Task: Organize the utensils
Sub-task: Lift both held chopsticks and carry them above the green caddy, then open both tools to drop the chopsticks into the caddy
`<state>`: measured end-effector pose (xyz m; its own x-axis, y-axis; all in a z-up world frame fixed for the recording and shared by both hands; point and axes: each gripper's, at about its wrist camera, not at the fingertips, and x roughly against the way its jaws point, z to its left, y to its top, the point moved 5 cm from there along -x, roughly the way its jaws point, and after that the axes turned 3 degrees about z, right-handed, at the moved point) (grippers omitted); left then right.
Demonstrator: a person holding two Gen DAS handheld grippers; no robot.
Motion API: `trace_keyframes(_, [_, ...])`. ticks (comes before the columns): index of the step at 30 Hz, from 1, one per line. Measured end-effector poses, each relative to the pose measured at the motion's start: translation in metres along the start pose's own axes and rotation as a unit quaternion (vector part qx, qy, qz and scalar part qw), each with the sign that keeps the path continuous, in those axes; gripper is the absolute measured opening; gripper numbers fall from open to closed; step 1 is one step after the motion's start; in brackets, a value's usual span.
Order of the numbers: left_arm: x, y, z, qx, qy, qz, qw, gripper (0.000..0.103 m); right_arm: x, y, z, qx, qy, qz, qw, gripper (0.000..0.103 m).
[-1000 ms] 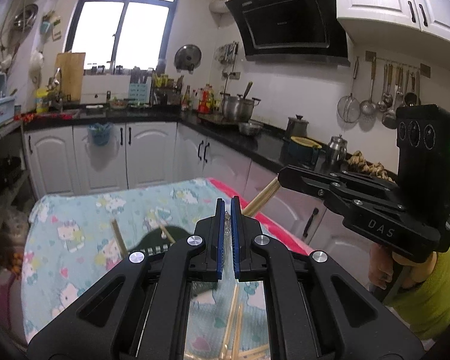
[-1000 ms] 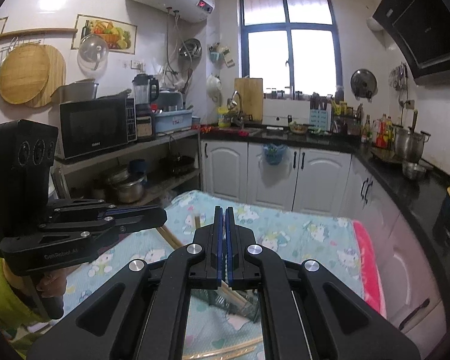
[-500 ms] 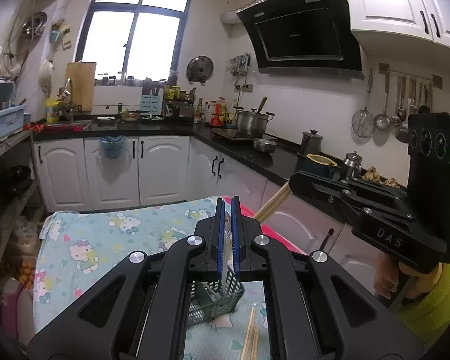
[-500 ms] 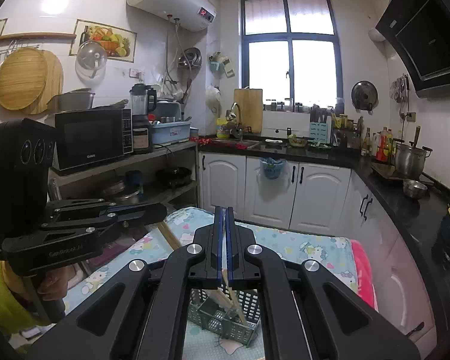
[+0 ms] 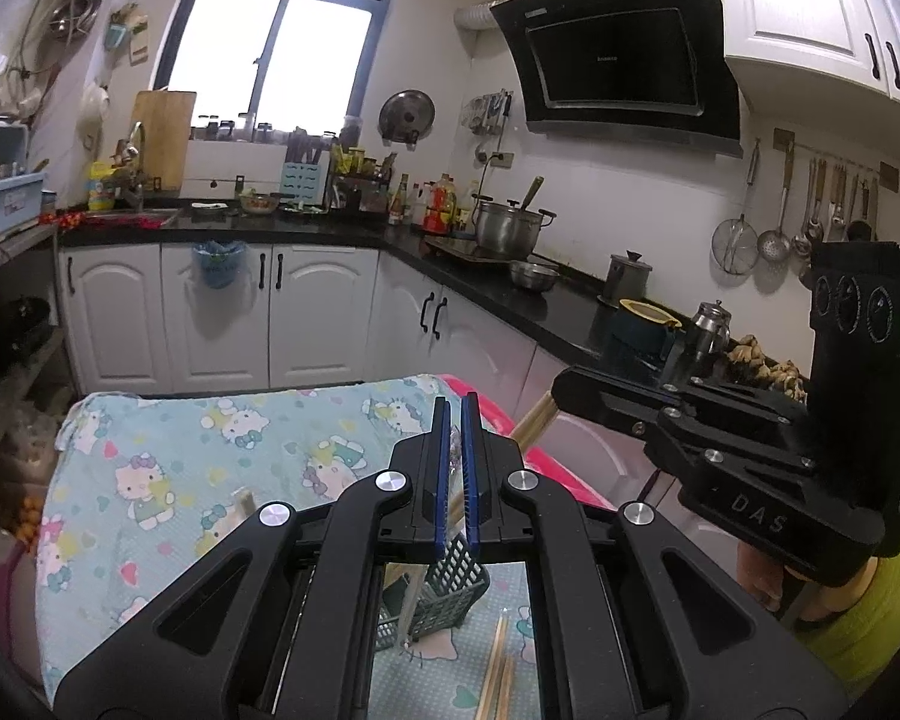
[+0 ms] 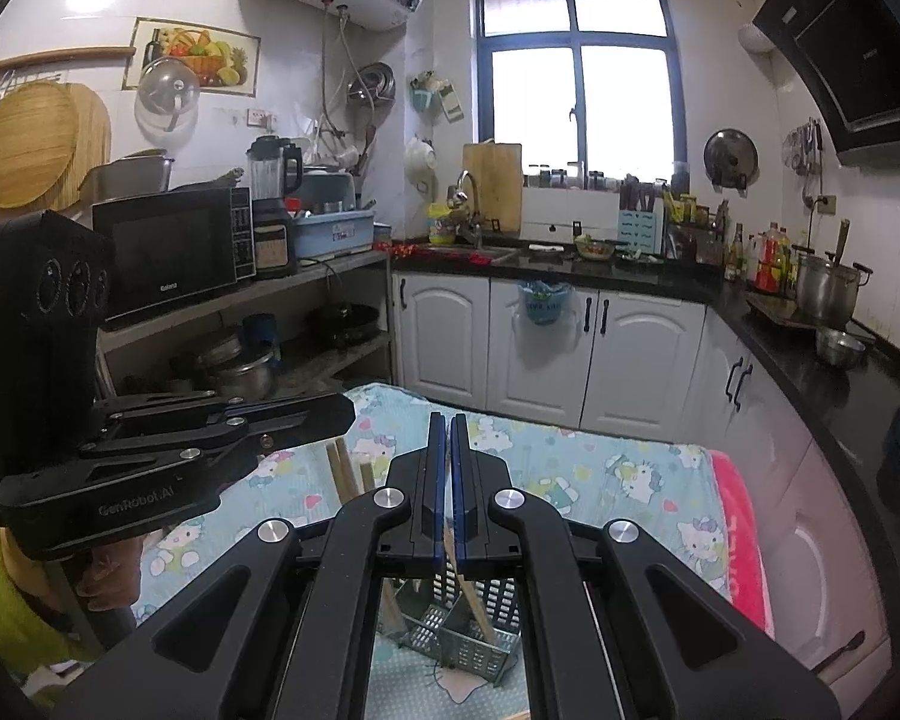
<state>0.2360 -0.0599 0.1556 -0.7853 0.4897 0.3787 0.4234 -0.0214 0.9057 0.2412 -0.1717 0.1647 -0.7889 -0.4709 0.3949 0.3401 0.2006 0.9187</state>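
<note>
1. Both hand-held grippers are hovering over a table draped in a cartoon-cat cloth [image 5: 168, 480], in a kitchen.
2. We are finding the left gripper [image 5: 456, 420] with its blue pads drawn together on a thin, pale utensil [image 5: 453, 474]; what kind it is we cannot tell. It is running down between the pads towards the basket.
3. We are finding the right gripper [image 6: 448, 426] likewise clamped, its pads pinching a wooden chopstick [image 6: 473, 594] that is slanting down into the basket.
4. A grey mesh utensil basket [image 6: 486, 630] is standing on the cloth directly below both grippers, showing through the gap in each frame. It is divided into compartments; the chopstick is sitting in the right-hand one as the right camera sees it.
5. In the left camera, loose chopsticks [image 5: 498, 666] are lying flat on the cloth just beside the basket.
6. In the right camera, two wooden sticks [image 6: 345, 471] are projecting under the left gripper's body; we cannot tell what is holding them.
7. A person's yellow sleeve [image 5: 864, 612] is showing behind the right gripper.
</note>
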Motion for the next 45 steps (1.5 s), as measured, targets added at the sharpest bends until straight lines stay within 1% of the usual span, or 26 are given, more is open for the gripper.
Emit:
trace_keyframes(4, [-0.002,0.004,0.003,0.000,0.001,-0.002,1.0000,0.002,-0.005,-0.002,-0.003,-0.002,0.000,0.002,1.000,0.002])
trace_keyframes(11, [-0.004,0.028,0.007,-0.016,0.015,-0.025,0.9995,0.002,-0.014,-0.001,-0.012,-0.010,-0.001,0.005,1.000,0.002])
trace_keyframes(15, [-0.012,0.033,0.011,-0.017,0.020,-0.028,0.9993,0.002,-0.021,-0.003,-0.017,-0.011,-0.002,0.010,1.000,0.002])
trace_keyframes(19, [-0.025,0.026,0.015,-0.011,0.021,-0.018,0.9996,0.002,-0.029,-0.007,-0.022,-0.019,0.000,0.020,1.000,0.002])
trace_keyframes(26, [-0.046,0.003,0.026,0.007,0.022,0.006,0.9997,0.002,-0.042,-0.021,-0.024,-0.040,0.010,0.042,0.998,0.003])
trace_keyframes(29, [-0.050,-0.006,0.031,0.013,0.034,0.014,0.9992,0.003,-0.045,-0.029,-0.024,-0.050,0.014,0.051,0.997,0.003])
trace_keyframes(30, [-0.051,-0.009,0.033,0.017,0.035,0.020,0.9990,0.009,-0.046,-0.031,-0.024,-0.051,0.013,0.053,0.997,0.005])
trace_keyframes(31, [-0.050,-0.012,0.034,0.019,0.037,0.022,0.9989,0.021,-0.046,-0.035,-0.024,-0.053,0.013,0.057,0.997,0.009])
trace_keyframes(33, [-0.047,-0.018,0.038,0.018,0.048,0.026,0.9983,0.035,-0.046,-0.040,-0.023,-0.060,0.013,0.060,0.996,0.031])
trace_keyframes(35, [-0.041,-0.023,0.042,0.021,0.060,0.028,0.9976,0.038,-0.042,-0.043,-0.023,-0.063,0.011,0.058,0.996,0.036])
trace_keyframes(36, [-0.035,-0.025,0.044,0.021,0.069,0.027,0.9970,0.045,-0.040,-0.045,-0.022,-0.063,0.008,0.058,0.996,0.043])
trace_keyframes(37, [-0.032,-0.026,0.044,0.020,0.076,0.024,0.9967,0.057,-0.038,-0.047,-0.022,-0.063,0.003,0.057,0.996,0.048])
trace_keyframes(38, [-0.025,-0.027,0.045,0.016,0.086,0.016,0.9960,0.063,-0.034,-0.048,-0.022,-0.062,-0.003,0.052,0.997,0.056])
trace_keyframes(39, [-0.017,-0.028,0.047,0.015,0.093,0.008,0.9955,0.070,-0.032,-0.050,-0.022,-0.061,-0.006,0.047,0.997,0.057])
trace_keyframes(41, [-0.004,-0.031,0.051,0.022,0.101,0.000,0.9946,0.078,-0.027,-0.053,-0.021,-0.058,-0.012,0.043,0.997,0.059])
trace_keyframes(42, [0.000,-0.032,0.053,0.025,0.103,0.000,0.9943,0.088,-0.025,-0.055,-0.022,-0.058,-0.015,0.042,0.997,0.064])
trace_keyframes(43, [0.004,-0.035,0.055,0.028,0.106,0.001,0.9939,0.092,-0.022,-0.058,-0.022,-0.059,-0.020,0.041,0.997,0.066])
trace_keyframes(45, [0.012,-0.043,0.060,0.037,0.116,0.007,0.9925,0.092,-0.018,-0.063,-0.024,-0.060,-0.025,0.040,0.997,0.070])
